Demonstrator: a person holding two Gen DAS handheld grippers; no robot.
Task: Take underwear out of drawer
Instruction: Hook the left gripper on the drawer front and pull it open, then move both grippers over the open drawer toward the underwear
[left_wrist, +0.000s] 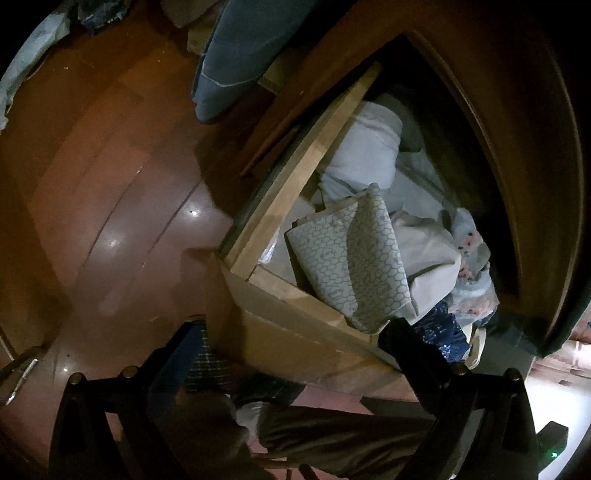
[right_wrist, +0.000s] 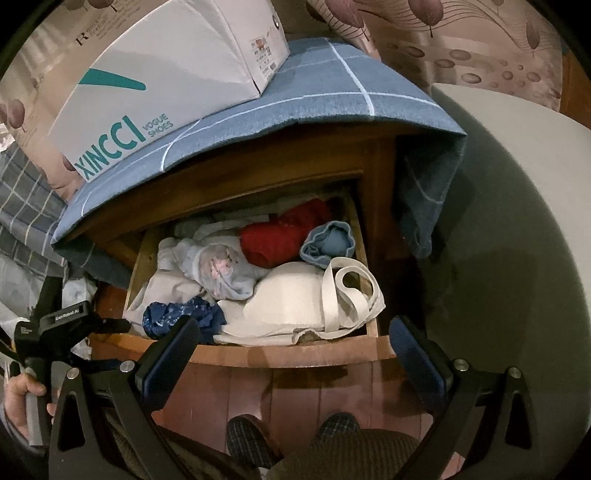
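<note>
The pulled-out wooden drawer (right_wrist: 258, 354) of the brown nightstand is full of crumpled garments. At its front, on the camera's left in the right wrist view, lies a dark blue patterned piece of underwear (right_wrist: 177, 314), bunched against the drawer's front wall. Just behind it sits a pale translucent bundle with pink print (right_wrist: 221, 269), and beside that, toward the drawer's other end, a white fabric piece with broad looped straps (right_wrist: 332, 295) that hangs partly over the front wall. At the back of the drawer are a red folded cloth (right_wrist: 280, 236) and a small blue rolled cloth (right_wrist: 327, 243), side by side.

The right tool (right_wrist: 291, 343) hovers just in front of the drawer's front wall, fingers spread wide and empty, one fingertip overlapping the dark blue underwear in the view. The left tool (left_wrist: 291, 347) is at the drawer's corner, also spread wide and holding nothing; a grey hexagon-printed cloth (left_wrist: 365, 266) drapes over the drawer wall ahead of it.

On the nightstand above the drawer lies a blue checked cloth (right_wrist: 314, 96) carrying a white shoe box (right_wrist: 155, 74).
</note>
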